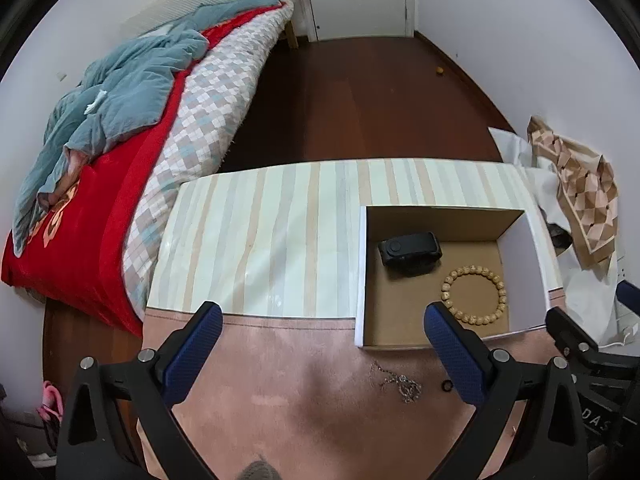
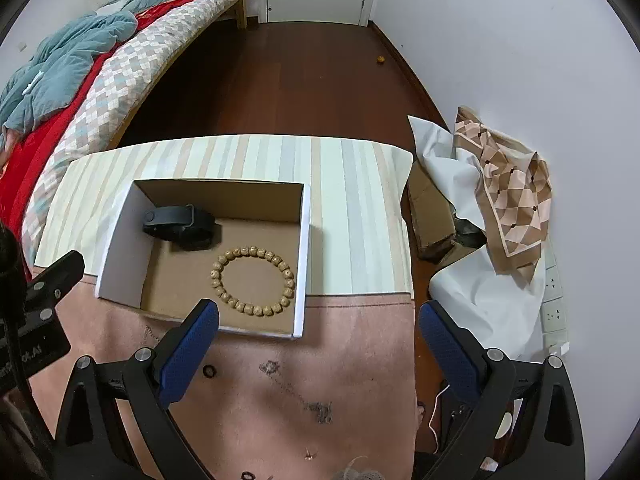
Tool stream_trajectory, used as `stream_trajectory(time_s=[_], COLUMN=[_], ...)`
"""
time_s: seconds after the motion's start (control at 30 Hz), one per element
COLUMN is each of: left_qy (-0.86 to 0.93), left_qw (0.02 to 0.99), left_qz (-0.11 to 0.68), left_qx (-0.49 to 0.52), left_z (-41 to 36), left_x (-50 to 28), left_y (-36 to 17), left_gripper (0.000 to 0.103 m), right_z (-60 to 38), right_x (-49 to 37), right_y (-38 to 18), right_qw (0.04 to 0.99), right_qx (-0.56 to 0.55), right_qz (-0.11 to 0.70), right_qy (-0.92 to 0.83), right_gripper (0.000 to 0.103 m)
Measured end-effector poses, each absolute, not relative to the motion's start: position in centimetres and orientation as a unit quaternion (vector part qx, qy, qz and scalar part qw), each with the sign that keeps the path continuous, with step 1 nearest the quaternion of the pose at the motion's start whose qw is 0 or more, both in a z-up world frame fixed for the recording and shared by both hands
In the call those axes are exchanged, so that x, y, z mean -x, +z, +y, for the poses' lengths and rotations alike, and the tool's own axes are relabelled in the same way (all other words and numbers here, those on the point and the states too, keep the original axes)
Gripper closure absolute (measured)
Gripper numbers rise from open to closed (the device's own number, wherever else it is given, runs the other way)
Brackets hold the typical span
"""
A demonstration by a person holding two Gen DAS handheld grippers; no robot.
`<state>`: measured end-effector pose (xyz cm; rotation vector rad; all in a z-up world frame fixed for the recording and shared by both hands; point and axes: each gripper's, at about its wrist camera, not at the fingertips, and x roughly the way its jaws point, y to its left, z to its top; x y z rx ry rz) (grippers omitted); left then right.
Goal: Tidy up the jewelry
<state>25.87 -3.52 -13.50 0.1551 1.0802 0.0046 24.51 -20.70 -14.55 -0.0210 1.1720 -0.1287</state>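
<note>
An open cardboard box [image 1: 362, 272] [image 2: 304, 264] stands on the table. Inside lie a black wristband [image 1: 410, 248] [image 2: 180, 222] and a wooden bead bracelet [image 1: 474, 294] [image 2: 254, 280]. On the pink cloth in front of the box lie a tangled silver chain [image 1: 400, 386] and a small black ring [image 1: 447, 386] [image 2: 209, 371]. My left gripper [image 1: 322, 312] hovers open over the cloth, left of the box, holding nothing. My right gripper [image 2: 319, 311] is open too, above the box's near right corner, with nothing between its fingers.
A striped mat [image 1: 280, 208] covers the table's far half. A bed [image 1: 120, 140] runs along the left. White sheeting and a patterned scarf [image 2: 508, 196] are piled at the right by the wall. Dark marks [image 2: 320, 410] and a tiny trinket [image 2: 308, 454] lie on the near cloth.
</note>
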Motion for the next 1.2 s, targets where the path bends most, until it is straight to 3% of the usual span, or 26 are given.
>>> stream_trajectory(time_s=[0.9,1.03,1.2], left_qy=[0.027,0.036,0.060], left_qw=[0.919,0.915,0.892], left_qz=[0.390,0.401,0.446], left_qx=[-0.041,-0.036,-0.052], left_z=[-0.7,0.2,0.6], left_x=[-13.2,-11.9,-10.6], left_y=[-2.6,-3.8,-8.8], left_gripper=[0.000,0.000,0.000], right_z=[-18.9,-20.7,-23.7], right_x=[-12.0,-9.9,-6.9], right_y=[-2.8,-3.8,-9.9], right_qw=[0.893,0.882,0.842], right_qx=[-0.017,-0.057,-0.100], right_qz=[0.447,0.464,0.526], right_qy=[-0.054,-0.049,-0.062], right_gripper=[0.002,0.002,0.002])
